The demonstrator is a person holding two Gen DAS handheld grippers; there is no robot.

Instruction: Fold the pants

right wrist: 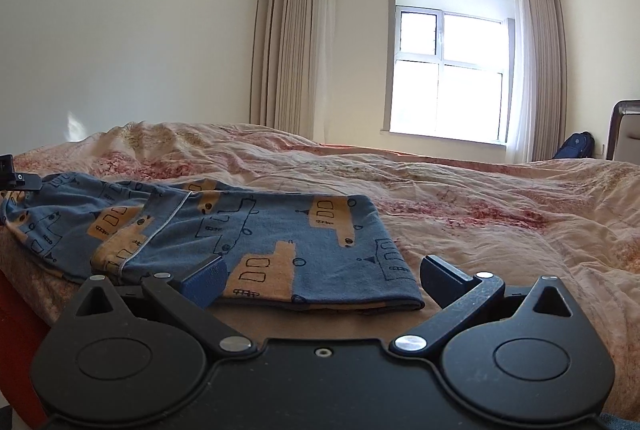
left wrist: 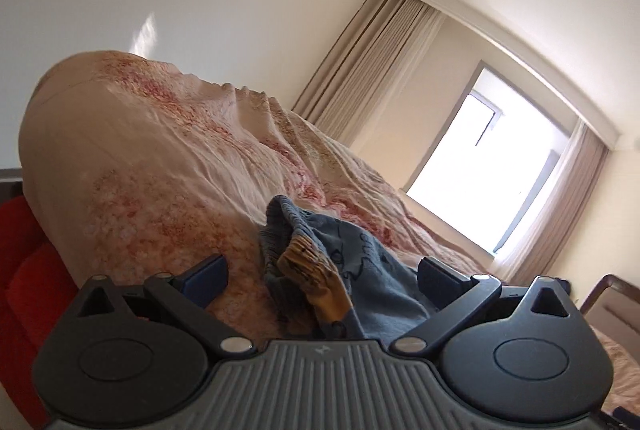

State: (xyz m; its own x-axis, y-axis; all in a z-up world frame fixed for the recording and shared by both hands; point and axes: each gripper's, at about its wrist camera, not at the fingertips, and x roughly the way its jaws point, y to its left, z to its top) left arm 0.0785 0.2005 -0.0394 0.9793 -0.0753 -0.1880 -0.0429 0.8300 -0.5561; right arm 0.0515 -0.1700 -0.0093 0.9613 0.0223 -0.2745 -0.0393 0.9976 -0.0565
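The blue pants (right wrist: 224,230) with orange train prints lie folded on the pink floral bedspread (right wrist: 480,197), near the bed's front edge. My right gripper (right wrist: 322,276) is open, its fingers standing either side of the pants' near folded edge. My left gripper (left wrist: 322,276) is open, with the bunched waistband end of the pants (left wrist: 320,270) lying between its fingers. The view there is tilted. A small part of the left gripper (right wrist: 16,175) shows at the far left of the right wrist view, beside the pants' left end.
The bedspread (left wrist: 160,157) covers a wide bed. A red surface (left wrist: 28,270) lies below the bed's left side. A window (right wrist: 448,77) with curtains is at the far wall. A blue bag (right wrist: 574,145) and a chair (right wrist: 624,129) stand at the right.
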